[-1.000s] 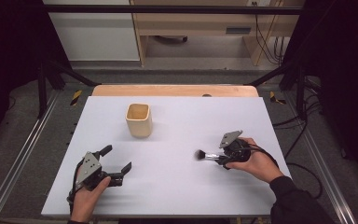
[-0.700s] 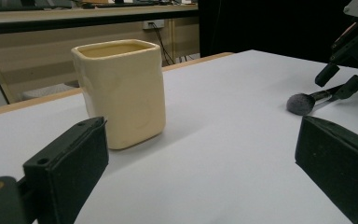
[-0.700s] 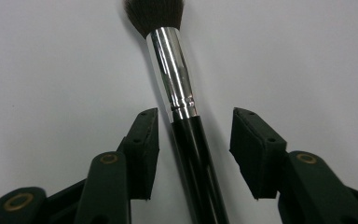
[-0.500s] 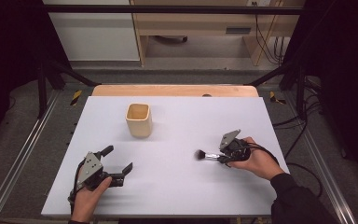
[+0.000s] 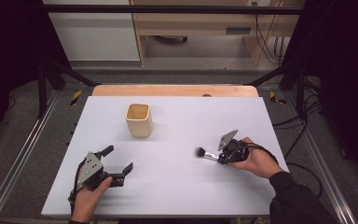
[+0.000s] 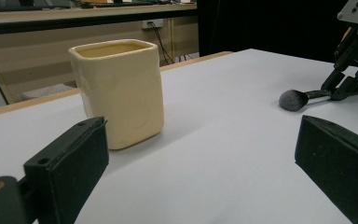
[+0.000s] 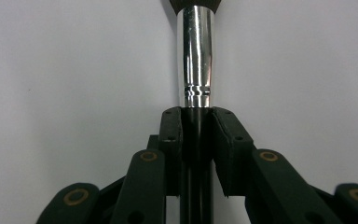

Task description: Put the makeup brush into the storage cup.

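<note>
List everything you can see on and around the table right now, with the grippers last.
Makeup brush: one, black handle, silver ferrule, dark bristle head; lying on the right part of the table, handle between the right gripper's jaws.
Cup: one, cream, square with rounded corners; upright on the far left-centre of the table, nothing touching it.
Table: one, white top with a wooden strip along the far edge.
Wooden bench: one, light wood; on the floor beyond the table.
Left gripper: one, black; near-left of the table, jaws apart, nothing between them.
Right gripper: one, black; right side of the table, jaws have just been closing and now clamp the brush handle.
</note>
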Action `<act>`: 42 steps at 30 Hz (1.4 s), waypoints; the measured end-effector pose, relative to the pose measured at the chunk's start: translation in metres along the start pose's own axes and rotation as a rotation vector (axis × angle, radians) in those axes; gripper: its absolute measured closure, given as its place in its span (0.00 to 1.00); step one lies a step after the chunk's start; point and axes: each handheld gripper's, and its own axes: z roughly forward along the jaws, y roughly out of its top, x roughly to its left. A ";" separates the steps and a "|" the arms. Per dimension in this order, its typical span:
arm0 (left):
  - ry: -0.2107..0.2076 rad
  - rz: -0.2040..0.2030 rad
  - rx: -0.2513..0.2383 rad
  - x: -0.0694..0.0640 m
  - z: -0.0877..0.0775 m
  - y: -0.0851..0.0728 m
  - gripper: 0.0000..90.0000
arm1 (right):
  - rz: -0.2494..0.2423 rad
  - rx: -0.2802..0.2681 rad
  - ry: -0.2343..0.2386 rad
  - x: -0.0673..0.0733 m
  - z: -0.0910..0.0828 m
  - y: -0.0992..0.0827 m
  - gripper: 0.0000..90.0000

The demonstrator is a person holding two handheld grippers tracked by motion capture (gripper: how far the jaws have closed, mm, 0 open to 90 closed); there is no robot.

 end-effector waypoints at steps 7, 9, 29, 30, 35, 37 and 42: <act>0.002 0.002 -0.004 0.000 -0.001 0.001 0.03 | 0.031 -0.017 -0.035 0.002 -0.005 0.002 0.83; 0.004 0.000 -0.005 0.000 0.000 0.001 0.03 | 0.045 -0.055 -0.050 0.003 -0.010 0.004 0.83; -0.004 -0.001 -0.010 -0.004 0.000 0.004 0.03 | 0.207 -0.532 -0.300 0.061 -0.043 0.029 0.83; -0.005 -0.010 -0.013 -0.004 -0.001 0.004 0.03 | 0.216 -0.553 -0.318 0.064 -0.041 0.030 0.83; -0.015 -0.012 -0.013 -0.006 0.002 0.010 0.03 | 0.258 -0.648 -0.379 0.075 -0.029 0.033 0.83; -0.021 -0.017 -0.017 -0.008 0.004 0.012 0.03 | 0.264 -0.680 -0.387 0.077 -0.024 0.035 0.83; -0.030 -0.015 -0.009 -0.014 0.014 0.021 0.03 | 0.249 -0.702 -0.401 0.082 -0.016 0.038 0.83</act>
